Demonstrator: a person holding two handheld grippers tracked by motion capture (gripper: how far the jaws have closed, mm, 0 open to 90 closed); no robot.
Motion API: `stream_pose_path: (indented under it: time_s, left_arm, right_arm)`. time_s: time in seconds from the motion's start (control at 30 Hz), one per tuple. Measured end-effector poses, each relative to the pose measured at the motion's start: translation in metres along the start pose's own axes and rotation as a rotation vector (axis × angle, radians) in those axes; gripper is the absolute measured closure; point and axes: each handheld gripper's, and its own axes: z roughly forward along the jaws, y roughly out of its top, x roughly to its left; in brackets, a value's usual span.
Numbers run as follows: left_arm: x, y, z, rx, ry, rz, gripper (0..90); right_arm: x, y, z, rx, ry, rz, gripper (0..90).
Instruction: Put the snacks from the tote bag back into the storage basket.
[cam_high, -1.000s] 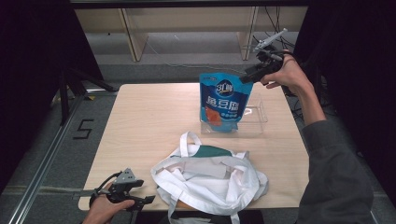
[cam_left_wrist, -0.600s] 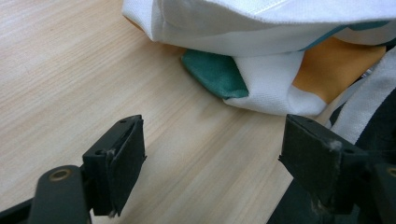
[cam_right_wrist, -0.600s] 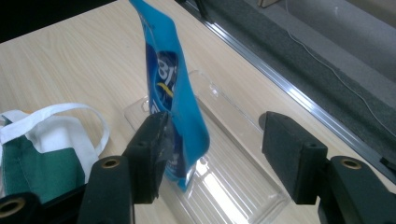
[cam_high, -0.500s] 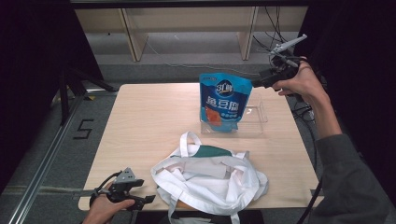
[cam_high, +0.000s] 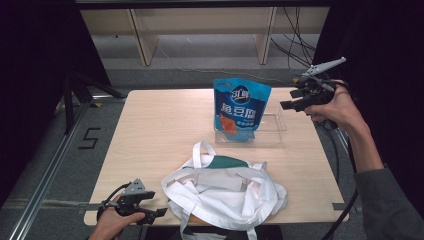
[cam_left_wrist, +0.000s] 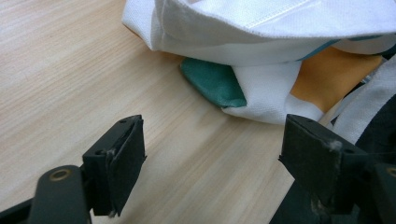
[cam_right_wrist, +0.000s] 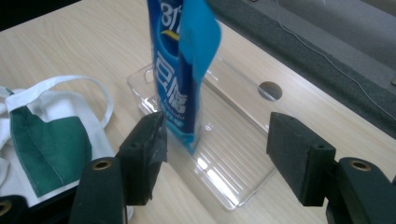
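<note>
A glossy blue stand-up pouch (cam_high: 241, 108) stands upright in a shallow clear plastic tray (cam_high: 272, 131) at the far side of the pale wooden table (cam_high: 160, 125), with a crumpled white cloth tote bag with green panel (cam_high: 225, 192) near the front edge and wooden shelving beyond. The right gripper (cam_high: 292, 102), which pinched the pouch's top a second ago, has drawn off to the tray's right, its jaws just opened and empty. The left gripper (cam_high: 157, 212) rests spread and empty beside the tote.

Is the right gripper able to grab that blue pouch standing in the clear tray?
Probably yes. The right gripper hangs beside the blue pouch, its jaws open after just widening, nothing between them. The pouch stands upright in the clear tray with open air on that side.
</note>
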Motion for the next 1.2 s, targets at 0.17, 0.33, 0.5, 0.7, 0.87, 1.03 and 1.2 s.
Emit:
stream_pose_path:
  time_s: [0.17, 0.33, 0.5, 0.7, 0.87, 1.03, 1.2]
  left_arm:
    - [0.0, -0.001, 0.0, -0.004, 0.001, 0.003, 21.0]
    - [0.002, -0.002, 0.0, 0.001, 0.008, 0.013, 21.0]
    - [0.002, -0.001, -0.002, 0.011, 0.016, 0.0, 21.0]
    - [0.0, -0.003, -0.001, -0.004, 0.006, -0.004, 21.0]
    - [0.002, -0.003, -0.003, 0.005, 0.008, 0.002, 21.0]
    - [0.001, -0.003, -0.003, -0.012, 0.013, 0.014, 21.0]
    - [0.0, -0.003, -0.003, -0.015, 0.012, -0.008, 21.0]
  right_arm:
    - [0.013, -0.012, 0.0, 0.005, -0.005, -0.012, 37.7]
    - [0.027, -0.028, 0.005, 0.022, -0.002, -0.017, 36.9]
    - [0.036, -0.043, 0.009, 0.049, 0.013, -0.009, 35.7]
    - [0.047, -0.059, 0.016, 0.02, 0.022, -0.017, 35.1]
    - [0.058, -0.071, 0.017, 0.024, 0.044, -0.013, 34.9]
    - [0.066, -0.081, 0.015, 0.035, 0.053, -0.023, 34.7]
    - [0.075, -0.093, 0.01, 0.027, 0.043, -0.013, 34.2]
